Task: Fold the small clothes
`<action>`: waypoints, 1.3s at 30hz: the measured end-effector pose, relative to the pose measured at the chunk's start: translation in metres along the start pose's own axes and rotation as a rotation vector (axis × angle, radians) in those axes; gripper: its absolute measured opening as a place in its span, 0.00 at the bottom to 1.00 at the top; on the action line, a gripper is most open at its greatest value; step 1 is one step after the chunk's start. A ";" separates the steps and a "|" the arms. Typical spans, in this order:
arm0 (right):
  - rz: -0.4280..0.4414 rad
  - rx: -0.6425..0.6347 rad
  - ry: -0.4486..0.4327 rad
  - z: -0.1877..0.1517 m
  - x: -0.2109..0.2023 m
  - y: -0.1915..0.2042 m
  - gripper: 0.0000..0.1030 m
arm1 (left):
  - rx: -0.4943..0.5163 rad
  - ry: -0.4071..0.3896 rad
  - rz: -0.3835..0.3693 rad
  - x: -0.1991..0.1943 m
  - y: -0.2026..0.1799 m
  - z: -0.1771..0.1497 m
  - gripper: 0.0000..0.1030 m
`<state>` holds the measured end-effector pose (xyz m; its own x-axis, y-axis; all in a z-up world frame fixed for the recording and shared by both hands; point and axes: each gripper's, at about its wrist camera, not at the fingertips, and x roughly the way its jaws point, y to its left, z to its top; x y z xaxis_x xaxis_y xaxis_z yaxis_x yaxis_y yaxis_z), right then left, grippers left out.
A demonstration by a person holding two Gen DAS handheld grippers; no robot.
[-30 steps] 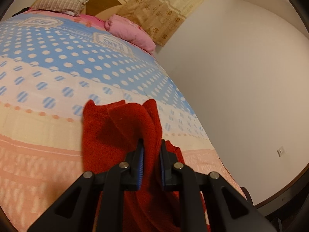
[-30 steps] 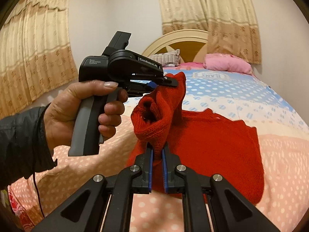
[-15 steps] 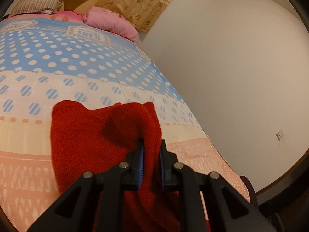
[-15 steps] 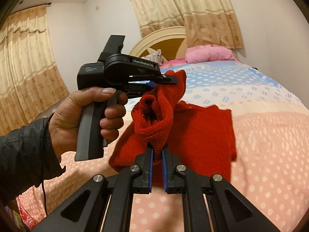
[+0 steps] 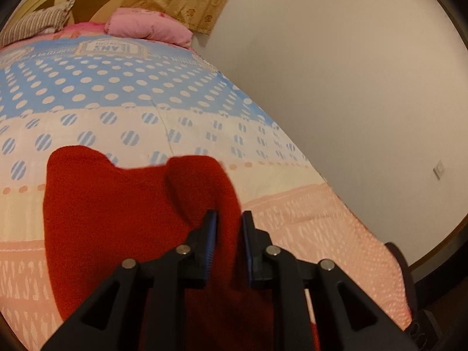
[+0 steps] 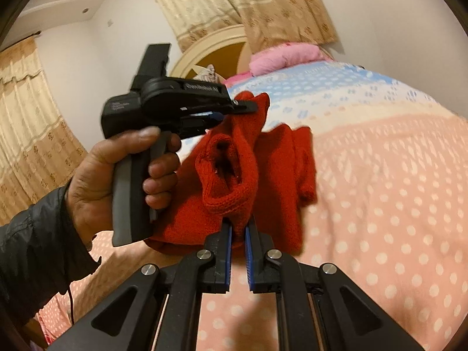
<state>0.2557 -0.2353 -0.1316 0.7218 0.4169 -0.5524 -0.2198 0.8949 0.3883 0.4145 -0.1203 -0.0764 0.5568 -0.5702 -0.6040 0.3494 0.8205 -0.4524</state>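
Both claws were pinching the same red knitted garment (image 6: 280, 181), which was lifted partly off the bed (image 6: 395, 204) and hung between them. The right claw (image 6: 238, 234) had its blue-lined fingers (image 6: 229, 242) pressed together on a bunched fold of the knit near a ribbed, open tubular edge, and the cloth rose up and away from it toward the other tool. In the right wrist view the left claw (image 6: 234, 108) appeared from the side, gripped by the person's left hand (image 6: 117, 175) in a dark sleeve, its tip closed on a raised corner of the red garment higher up and farther from the camera. From the left wrist view, the left claw (image 5: 229, 228) was clamped on a thick ridge of the red garment (image 5: 117, 219), whose remainder spread downward and to the left, draping onto the polka-dot bedspread (image 5: 117, 93). The lower part of the cloth rested on the peach-coloured band of the cover, while the blue band lay beyond it. A pink pillow (image 5: 149, 29) and a striped pillow (image 5: 35, 25) sat at the head of the bed against the arched headboard (image 6: 216, 49), with patterned curtains (image 6: 239, 3) behind and a plain wall (image 5: 351, 87) beside the bed.
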 end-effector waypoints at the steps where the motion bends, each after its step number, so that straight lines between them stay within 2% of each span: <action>1: -0.003 0.012 0.004 -0.003 0.000 -0.003 0.07 | 0.011 -0.010 0.000 -0.002 -0.004 -0.001 0.21; 3: -0.003 0.044 0.009 -0.005 -0.002 -0.011 0.07 | 0.052 -0.032 -0.006 -0.011 -0.013 -0.005 0.29; 5: -0.008 0.054 0.010 -0.006 -0.005 -0.015 0.07 | 0.119 -0.058 0.009 -0.025 -0.021 -0.013 0.43; 8: -0.007 0.066 0.018 -0.008 -0.006 -0.018 0.08 | 0.188 -0.086 0.076 -0.045 -0.021 -0.029 0.61; 11: 0.011 0.079 0.018 -0.010 -0.009 -0.021 0.08 | 0.240 -0.102 0.171 -0.065 -0.009 -0.052 0.65; 13: 0.037 0.100 0.019 -0.011 -0.010 -0.026 0.12 | 0.244 -0.109 0.227 -0.074 0.004 -0.067 0.69; 14: 0.035 0.116 0.008 -0.011 -0.013 -0.028 0.23 | 0.238 -0.112 0.239 -0.076 0.010 -0.072 0.69; 15: 0.030 0.128 -0.005 -0.011 -0.016 -0.031 0.43 | 0.231 -0.111 0.242 -0.078 0.016 -0.078 0.70; 17: 0.011 0.161 -0.059 -0.011 -0.027 -0.035 0.64 | 0.206 -0.080 0.248 -0.072 0.024 -0.086 0.70; 18: -0.006 0.175 -0.091 -0.010 -0.034 -0.036 0.64 | 0.194 -0.068 0.253 -0.069 0.026 -0.090 0.70; 20: -0.035 0.167 -0.102 -0.004 -0.038 -0.035 0.64 | 0.183 -0.073 0.254 -0.068 0.026 -0.092 0.74; 21: -0.058 0.154 -0.092 0.002 -0.038 -0.033 0.64 | 0.177 -0.073 0.251 -0.067 0.026 -0.091 0.75; 24: -0.044 0.096 -0.068 0.028 -0.030 -0.023 0.64 | 0.173 -0.071 0.252 -0.067 0.025 -0.093 0.82; 27: -0.047 0.009 -0.004 0.054 -0.006 -0.011 0.63 | 0.173 -0.060 0.269 -0.062 0.025 -0.097 0.87; 28: -0.045 0.003 0.021 0.061 0.006 -0.011 0.61 | 0.164 -0.055 0.275 -0.062 0.028 -0.100 0.91; 30: -0.087 -0.019 0.075 0.072 0.030 -0.013 0.39 | 0.138 -0.047 0.283 -0.060 0.033 -0.100 0.97; 32: -0.159 -0.067 0.143 0.075 0.055 -0.016 0.31 | 0.107 -0.031 0.279 -0.057 0.039 -0.100 1.00; 33: -0.221 -0.075 0.184 0.073 0.068 -0.023 0.31 | 0.089 -0.018 0.268 -0.056 0.042 -0.100 1.00; 36: -0.250 -0.038 0.190 0.065 0.069 -0.040 0.32 | 0.079 -0.003 0.251 -0.053 0.043 -0.101 1.00; 39: -0.284 -0.058 0.168 0.064 0.058 -0.033 0.32 | 0.076 -0.003 0.251 -0.053 0.043 -0.101 1.00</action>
<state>0.3472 -0.2510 -0.1296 0.6427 0.1654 -0.7481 -0.0659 0.9847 0.1611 0.3238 -0.0592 -0.1304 0.6352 -0.3481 -0.6895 0.2552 0.9371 -0.2380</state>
